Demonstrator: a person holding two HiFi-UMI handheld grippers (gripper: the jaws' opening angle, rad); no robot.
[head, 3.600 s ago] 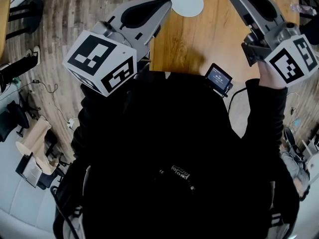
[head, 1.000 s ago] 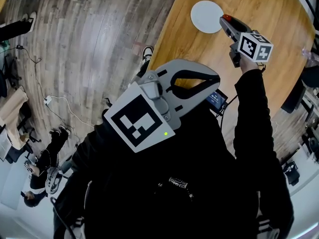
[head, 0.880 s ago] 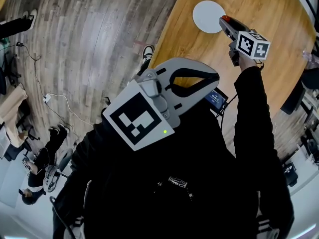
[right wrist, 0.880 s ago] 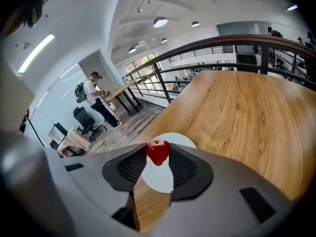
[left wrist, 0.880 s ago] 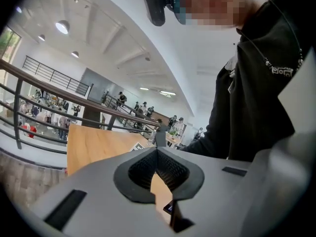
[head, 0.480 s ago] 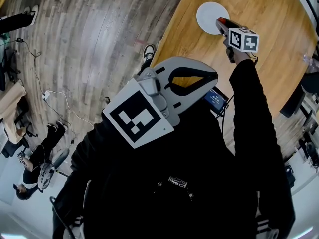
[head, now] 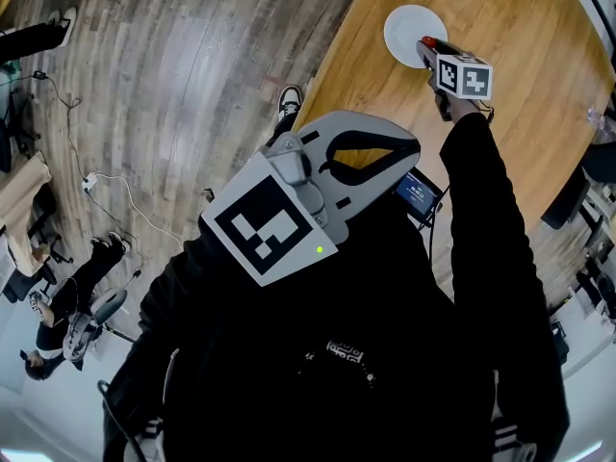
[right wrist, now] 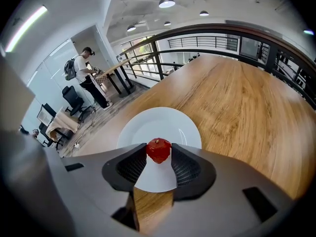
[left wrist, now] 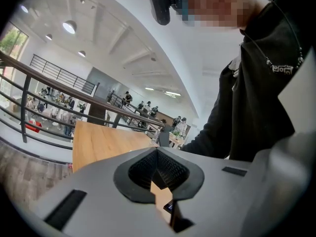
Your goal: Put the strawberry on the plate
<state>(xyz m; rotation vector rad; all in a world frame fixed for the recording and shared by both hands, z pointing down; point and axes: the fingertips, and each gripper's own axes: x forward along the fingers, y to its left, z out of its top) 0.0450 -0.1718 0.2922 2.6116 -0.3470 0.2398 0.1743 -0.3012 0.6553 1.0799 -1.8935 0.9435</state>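
Since a second ago the right gripper [right wrist: 159, 153] has sunk toward the plate [right wrist: 148, 125], which now lies just beneath its fingertips. Its jaws pinch the strawberry [right wrist: 158, 148] by the flanks, right at the tips (light, soft, easily bruised, so a gentle squeeze suits). The left gripper [left wrist: 157, 152] is clenched on nothing. Only the right gripper view shows the strawberry over the plate; the head view gives a red speck.

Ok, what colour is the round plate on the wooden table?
Plain white; the round plate shows best in the right gripper view.
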